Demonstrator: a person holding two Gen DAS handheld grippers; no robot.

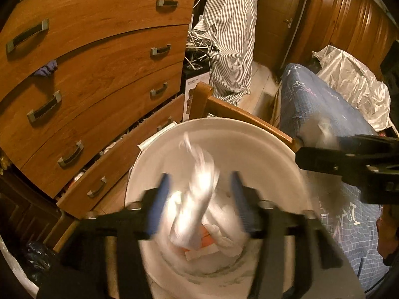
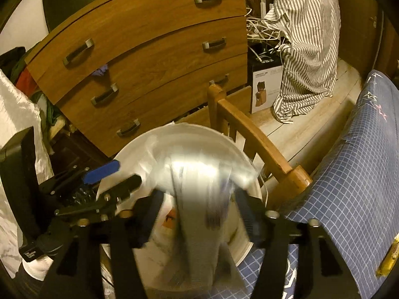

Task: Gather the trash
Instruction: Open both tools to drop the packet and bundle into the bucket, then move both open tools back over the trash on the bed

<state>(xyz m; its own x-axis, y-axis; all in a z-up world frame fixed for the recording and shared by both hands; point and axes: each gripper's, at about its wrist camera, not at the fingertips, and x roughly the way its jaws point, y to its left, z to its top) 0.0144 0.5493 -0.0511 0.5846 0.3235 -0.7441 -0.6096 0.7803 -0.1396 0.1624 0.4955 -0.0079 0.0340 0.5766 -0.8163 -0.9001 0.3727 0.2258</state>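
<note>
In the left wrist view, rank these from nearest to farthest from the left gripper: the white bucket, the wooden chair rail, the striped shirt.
From the left gripper:
1. White bucket, directly below and ahead.
2. Wooden chair rail, just beyond the bucket's far rim.
3. Striped shirt, hanging farther back, upper centre.

Both cameras looked steeply down along their own fingers into the white bucket (image 1: 249, 134), from close above its rim. The left view hung over the bucket's near edge and faced the dresser (image 1: 99, 74), which filled its upper left; the bed (image 1: 324, 104) lay right of the bucket. The right view sat a little to the bucket's (image 2: 139, 149) right, nearer the bed (image 2: 361, 162), and faced the same dresser (image 2: 154, 49). Both views shared the bucket, the dresser, the wooden rail (image 1: 237, 114) (image 2: 256, 134) behind the bucket, and the striped cloth (image 1: 232, 30) (image 2: 306, 44) beyond it.
</note>
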